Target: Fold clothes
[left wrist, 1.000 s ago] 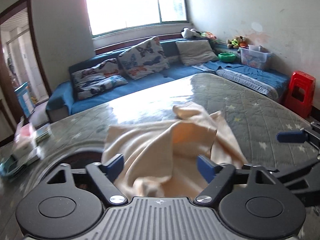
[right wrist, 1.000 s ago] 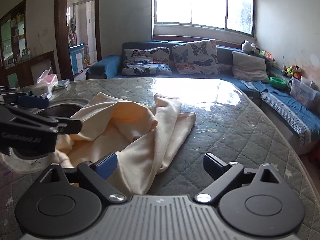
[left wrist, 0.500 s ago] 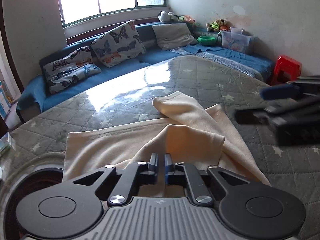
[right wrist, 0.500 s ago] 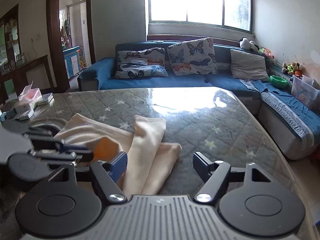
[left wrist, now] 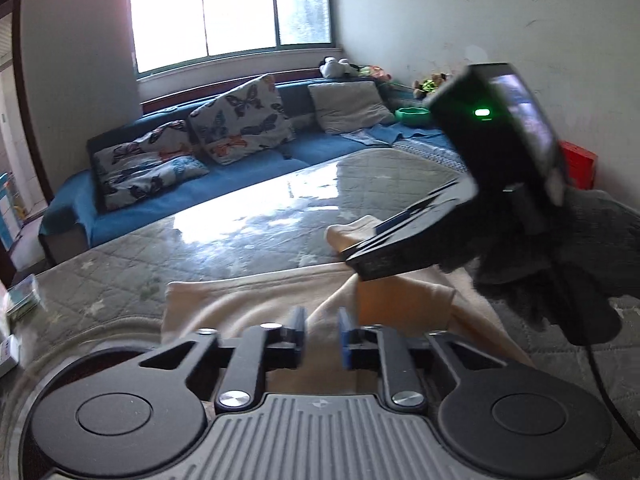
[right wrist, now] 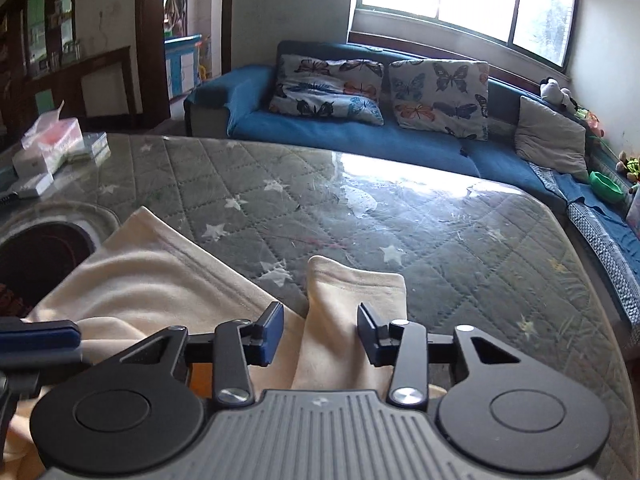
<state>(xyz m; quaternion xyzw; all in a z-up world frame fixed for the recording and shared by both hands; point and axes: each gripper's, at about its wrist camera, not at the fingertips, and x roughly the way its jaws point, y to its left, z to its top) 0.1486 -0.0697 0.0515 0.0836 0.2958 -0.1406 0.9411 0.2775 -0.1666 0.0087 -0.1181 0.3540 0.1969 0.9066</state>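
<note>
Cream garment (right wrist: 168,280) rumpled on quilted table (right wrist: 400,220), long axis left-right, sleeve (right wrist: 352,292) pointing away toward sofa (right wrist: 360,136). Left gripper (left wrist: 322,330) just reopened, narrow gap over cloth fold, gripping nothing. Right gripper (right wrist: 320,330) just narrowing, part open, straddling sleeve, pads clear.

One cream garment (right wrist: 168,276) lies on one quilted table (right wrist: 440,232), with two grippers over it, left (left wrist: 322,334) and right (right wrist: 320,332). The sofa (right wrist: 360,140) carries two butterfly cushions (right wrist: 440,92) and one grey cushion (right wrist: 550,140). One green bowl (right wrist: 606,186) and one red stool (left wrist: 578,164) stand nearby.
</note>
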